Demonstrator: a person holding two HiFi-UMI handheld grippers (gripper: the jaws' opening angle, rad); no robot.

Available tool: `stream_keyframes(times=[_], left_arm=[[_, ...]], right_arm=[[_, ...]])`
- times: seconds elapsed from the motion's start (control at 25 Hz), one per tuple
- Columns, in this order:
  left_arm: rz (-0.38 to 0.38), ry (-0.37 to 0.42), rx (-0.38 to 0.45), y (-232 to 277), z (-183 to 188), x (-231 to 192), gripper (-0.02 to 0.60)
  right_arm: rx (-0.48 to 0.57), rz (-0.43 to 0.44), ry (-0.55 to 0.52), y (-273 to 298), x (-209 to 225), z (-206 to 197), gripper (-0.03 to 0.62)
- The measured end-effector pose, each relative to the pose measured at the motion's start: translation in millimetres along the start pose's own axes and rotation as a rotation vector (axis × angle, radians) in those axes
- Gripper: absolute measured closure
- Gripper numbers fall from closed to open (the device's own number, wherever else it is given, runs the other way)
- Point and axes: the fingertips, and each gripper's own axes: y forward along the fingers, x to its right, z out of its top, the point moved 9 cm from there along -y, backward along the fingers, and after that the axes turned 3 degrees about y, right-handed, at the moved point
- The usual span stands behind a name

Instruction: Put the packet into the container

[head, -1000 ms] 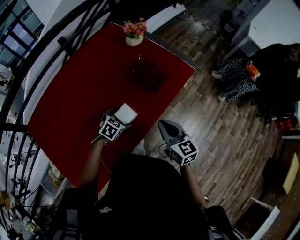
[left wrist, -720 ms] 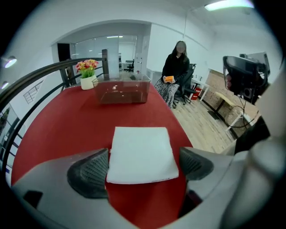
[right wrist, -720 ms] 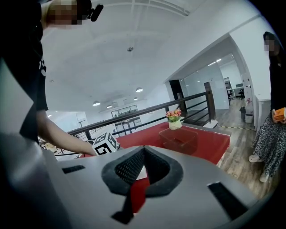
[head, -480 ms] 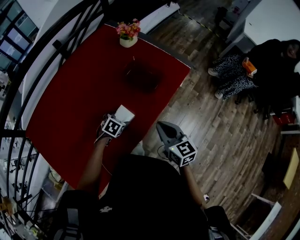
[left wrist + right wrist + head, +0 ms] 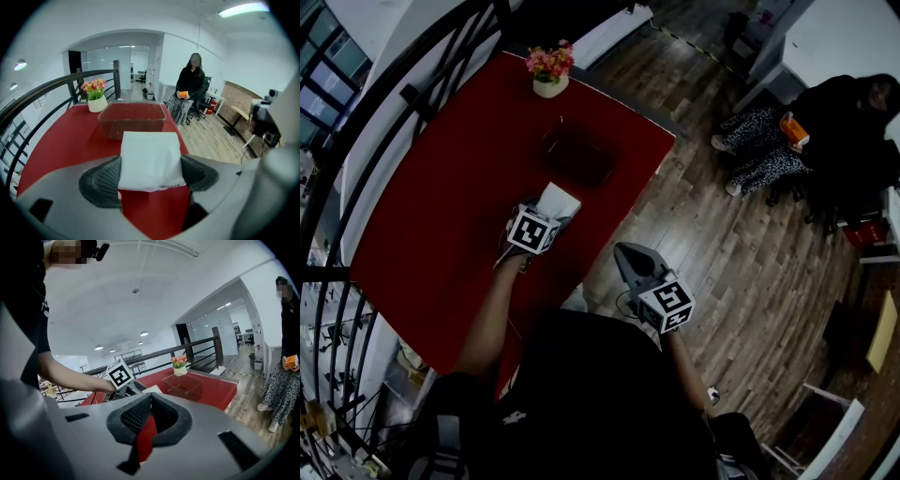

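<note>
Sitting between the two pads of the left gripper (image 5: 150, 177), the white packet (image 5: 150, 157) is touched on both side edges as the jaws close on it, over the red table (image 5: 51, 150). Straight ahead of those jaws, just beyond the packet's far edge, stands the clear container (image 5: 132, 119), with a pot of flowers (image 5: 97, 99) farther off and to its left. The right gripper (image 5: 149, 401) hangs past the table's edge, to the right of and behind the left one, its jaws together with nothing between them.
</note>
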Motion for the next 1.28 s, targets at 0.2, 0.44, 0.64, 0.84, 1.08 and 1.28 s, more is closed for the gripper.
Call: stream_keyframes(times=[0.2, 0.44, 0.64, 0.84, 1.08, 1.28], left_arm=[[0.018, 0.005, 0.057, -1.6, 52.8, -3.6, 0.181], [0.020, 0.011, 0.063, 8.5, 104.7, -15.6, 0.181], [0.008, -0.015, 0.029, 28.3, 135.3, -23.7, 0.179], [-0.003, -0.026, -0.009, 52.5, 150.9, -28.1, 0.179], [-0.004, -0.028, -0.050, 75.6, 162.3, -35.1, 0.179], [-0.023, -0.034, -0.058, 85.7, 159.5, -32.9, 0.178]], right_arm=[[0.007, -0.019, -0.031, -0.5, 4.9, 7.7, 0.572], [0.032, -0.019, -0.066, 7.3, 12.2, 25.6, 0.572], [0.065, -0.019, -0.106, 21.2, 20.8, 50.6, 0.572], [0.083, -0.016, -0.106, 26.2, 18.6, 60.3, 0.572], [0.043, -0.008, -0.109, 33.5, 17.0, 55.2, 0.572], [0.065, -0.008, -0.116, 35.7, 16.6, 64.1, 0.572]])
